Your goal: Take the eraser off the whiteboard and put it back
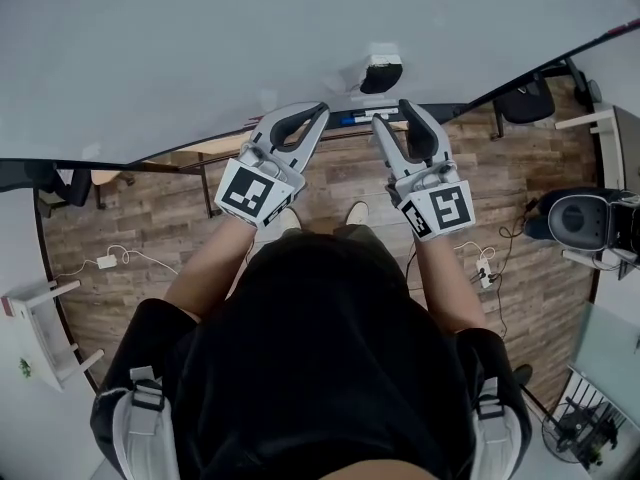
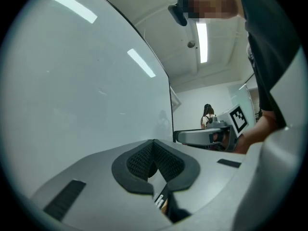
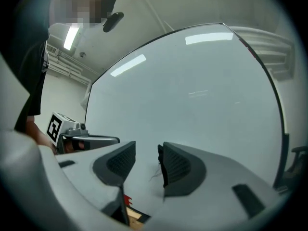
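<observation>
While the whiteboard fills the whole top of the head view, the far left of the wooden floor below it has a white stool-looking thing and a white charger with its cable trailing off. Next over is the left gripper, held level and pointing at the board's lower edge. Its own view shows the two mesh pads pressed together at the tips, nothing pinched in there, just bare board behind.

Near the middle is the eraser, stuck on the whiteboard a bit above the two grippers and slightly nearer the right one. Neither of them touches it as far as I can see. Under it, along the board's bottom edge, a blue thing sits between the two grippers, too small to say what it is.

Then the right gripper, also level, just beside the left one. Its jaws stand apart with a clear gap, and all that shows in that gap is whiteboard surface, so it's carrying nothing.

Over on the right side of the floor there's a dark chair, with some cables lying on the boards near it. Way off in the left gripper view, a person stands by the far wall past the board's edge, too small to make out more.
</observation>
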Available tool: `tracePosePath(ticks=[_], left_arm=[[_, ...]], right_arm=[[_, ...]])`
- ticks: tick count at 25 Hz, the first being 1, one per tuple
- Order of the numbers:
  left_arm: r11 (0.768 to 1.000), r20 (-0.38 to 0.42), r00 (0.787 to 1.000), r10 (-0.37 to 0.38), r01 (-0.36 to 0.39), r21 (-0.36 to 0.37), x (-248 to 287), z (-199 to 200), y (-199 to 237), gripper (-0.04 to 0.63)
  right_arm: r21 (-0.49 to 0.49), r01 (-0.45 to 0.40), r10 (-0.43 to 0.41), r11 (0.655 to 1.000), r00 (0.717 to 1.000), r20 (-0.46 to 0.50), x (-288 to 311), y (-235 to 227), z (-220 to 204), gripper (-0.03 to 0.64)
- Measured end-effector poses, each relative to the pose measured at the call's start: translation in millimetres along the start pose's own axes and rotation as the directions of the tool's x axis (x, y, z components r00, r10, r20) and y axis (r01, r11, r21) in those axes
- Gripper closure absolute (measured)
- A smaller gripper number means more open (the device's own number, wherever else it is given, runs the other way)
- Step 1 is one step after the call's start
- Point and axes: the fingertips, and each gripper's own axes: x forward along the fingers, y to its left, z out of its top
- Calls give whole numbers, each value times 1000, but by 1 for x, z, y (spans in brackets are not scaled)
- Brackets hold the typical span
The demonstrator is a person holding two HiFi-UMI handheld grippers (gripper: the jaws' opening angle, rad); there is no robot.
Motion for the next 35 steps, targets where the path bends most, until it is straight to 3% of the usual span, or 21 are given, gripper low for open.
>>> tracePosePath(ticks=[8, 16, 35], left_arm=[[999, 21, 999, -47, 47, -4, 1, 21, -15, 600], [997, 27, 997, -73, 73, 4, 5, 23, -28, 600], [997, 20, 997, -79, 79, -1, 16, 20, -29, 600]], right_arm=[[-17, -46, 46, 999, 999, 27, -11, 13, 22, 554], [-33, -48, 49, 998, 999, 19, -21, 13, 26, 615], [-34, -59, 59, 998, 998, 13, -15, 9, 21, 617]])
